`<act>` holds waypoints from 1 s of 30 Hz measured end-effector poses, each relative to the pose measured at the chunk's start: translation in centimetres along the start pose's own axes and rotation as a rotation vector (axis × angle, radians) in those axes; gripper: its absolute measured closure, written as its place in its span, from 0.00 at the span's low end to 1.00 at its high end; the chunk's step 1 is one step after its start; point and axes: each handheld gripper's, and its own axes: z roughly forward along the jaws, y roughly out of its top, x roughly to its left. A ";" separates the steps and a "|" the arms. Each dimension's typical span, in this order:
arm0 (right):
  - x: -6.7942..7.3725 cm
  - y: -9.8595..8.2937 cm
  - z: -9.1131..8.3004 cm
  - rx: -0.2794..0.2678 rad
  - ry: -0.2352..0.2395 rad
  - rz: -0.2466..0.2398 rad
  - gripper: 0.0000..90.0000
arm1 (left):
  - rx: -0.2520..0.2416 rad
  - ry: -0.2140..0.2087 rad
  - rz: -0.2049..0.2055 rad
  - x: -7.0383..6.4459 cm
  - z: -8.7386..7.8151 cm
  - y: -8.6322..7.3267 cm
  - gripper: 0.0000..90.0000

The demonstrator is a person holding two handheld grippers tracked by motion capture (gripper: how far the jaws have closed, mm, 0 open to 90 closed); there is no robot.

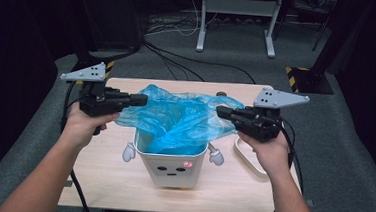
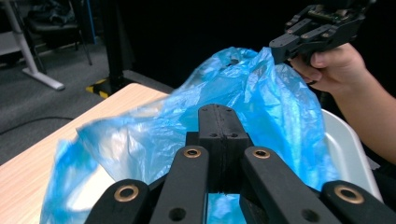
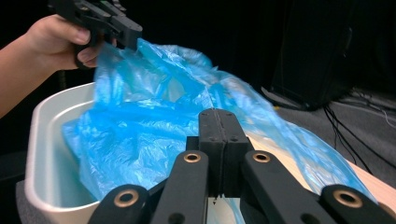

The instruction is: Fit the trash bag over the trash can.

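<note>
So the bag is a thin see-through blue plastic one, super crinkly, and it's stretched out wide between the two claws. Its lower part hangs down inside the bin, a small white tub with a little face on the front and two tiny hands sticking out the sides. The upper edge of the bag is pulled up and outward, well above the bin's rim, so it looks like a rumpled blue sheet draped across the top.

Left claw: jaws pressed fully together, no gap at all, pinching the bag's edge on that side. In the left gripper view the blue plastic billows right in front of and around the closed jaw tips, and the bin wall sits off to the right of them.

Right claw: same deal, jaws clamped together on the opposite edge of the bag. In the right gripper view the film spreads out ahead of and on both sides of the tips, with the bin's rim down to the left.

Both claws are held up off the table, roughly level with each other, pointing inward at one another with the bag between them and the bin just below. A shallow white tray lies under the right hand.
</note>
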 end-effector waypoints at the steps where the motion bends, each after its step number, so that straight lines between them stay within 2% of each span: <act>1: 0.4 -0.1 -0.1 -0.001 0.008 -0.011 1.00 | -0.007 -0.001 0.002 -0.3 -0.4 -0.2 1.00; 5: 2.3 -0.8 -0.7 0.003 0.040 -0.049 1.00 | -0.034 -0.027 0.005 -1.6 -2.1 -1.5 1.00; 9: 3.8 -1.8 -0.8 0.015 0.070 -0.066 1.00 | -0.031 -0.044 0.017 -2.9 -3.0 -3.0 1.00; 16: 5.1 -3.2 -1.2 0.021 0.108 -0.066 1.00 | -0.003 -0.073 0.005 -4.1 -3.3 -5.5 1.00; 23: 6.4 -4.0 -1.3 0.019 0.136 -0.074 1.00 | 0.005 -0.064 -0.031 -4.2 -4.0 -7.8 1.00; 30: 7.1 -4.4 -1.0 0.027 0.159 -0.078 1.00 | -0.002 -0.078 -0.052 -4.4 -4.1 -9.1 1.00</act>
